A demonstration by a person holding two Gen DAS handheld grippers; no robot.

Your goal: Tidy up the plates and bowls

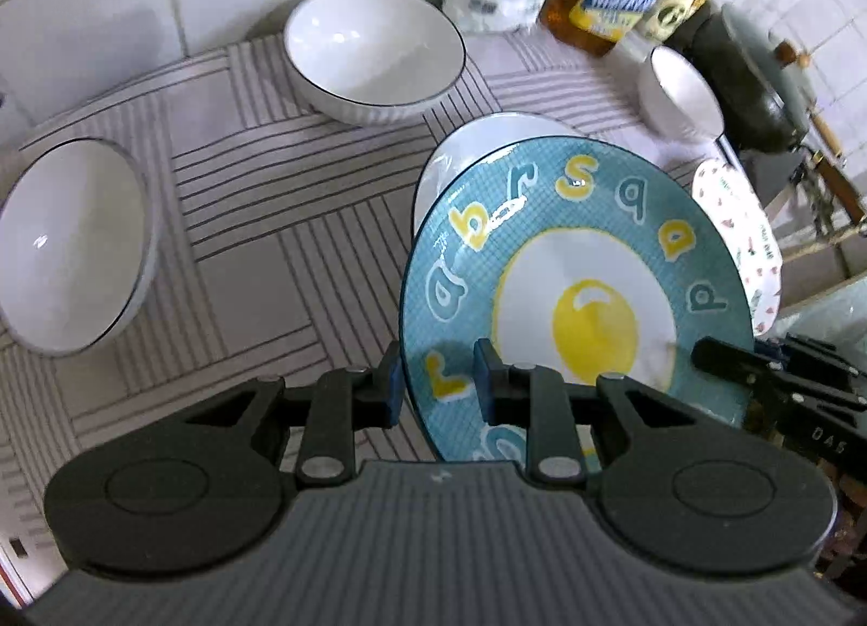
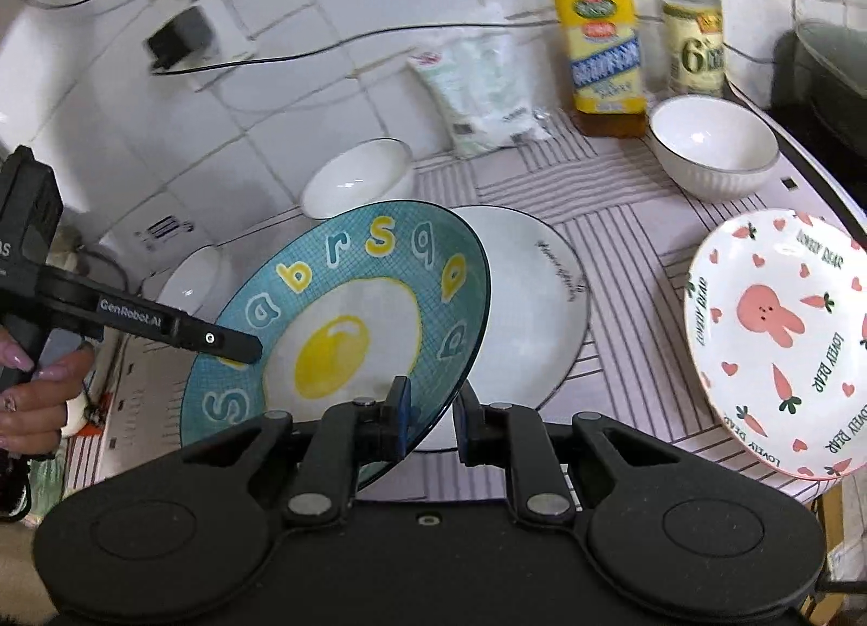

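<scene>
you hold the blue egg plate (image 2: pixel 347 311) tilted in the air, each gripper straddling its rim from opposite sides. the left gripper (image 1: pixel 438 382) and right gripper (image 2: pixel 431 412) both bracket the edge, but you cannot tell whether the pads pinch it or leave a gap. directly beyond and below it the white plate (image 2: pixel 536 311) lies flat on the striped mat (image 1: pixel 260 246), probably the stacking spot. the bunny plate (image 2: pixel 775 339) and three white bowls, all empty, sit apart.

egg plate (image 2: pixel 347 311): i see teal, yellow yolk
rabbit plate (image 2: pixel 775 344): white, pink carrots
bowl (image 1: pixel 374 51): white, dark rim
mat (image 1: pixel 260 225): grey stripes
</scene>
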